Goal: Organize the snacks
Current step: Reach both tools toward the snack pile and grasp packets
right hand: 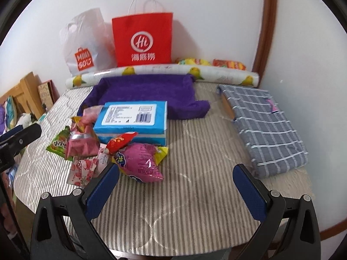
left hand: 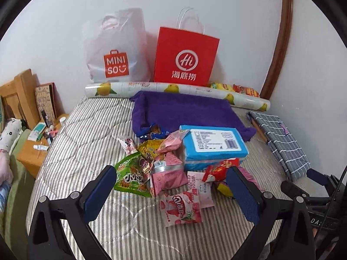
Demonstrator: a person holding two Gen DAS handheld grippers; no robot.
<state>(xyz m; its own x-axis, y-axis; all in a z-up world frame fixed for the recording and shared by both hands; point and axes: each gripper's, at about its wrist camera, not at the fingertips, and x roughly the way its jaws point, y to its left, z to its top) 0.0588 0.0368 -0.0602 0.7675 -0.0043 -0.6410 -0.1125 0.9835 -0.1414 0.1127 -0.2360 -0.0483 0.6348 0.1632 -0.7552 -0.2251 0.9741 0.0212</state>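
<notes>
While its blue-padded jaws stand apart and empty, the left tool [left hand: 171, 186] frames the snack pile [left hand: 164, 164] at the frame's centre, the strawberry packet [left hand: 181, 209] lying between its fingers. The right tool [right hand: 175, 179], likewise spread wide and empty, has the pink bag [right hand: 144, 162] just beside its left finger, at centre-left. Only the left view shows the wooden nightstand [left hand: 32, 151] at left. One blue box [right hand: 132, 119], two shopping bags, one purple towel [right hand: 145, 91] on the bed.

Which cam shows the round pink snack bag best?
Right wrist: the round pink snack bag lies whole and unobstructed in front of the blue box. In the left wrist view only a pink sliver shows, behind that tongs' right finger.
</notes>
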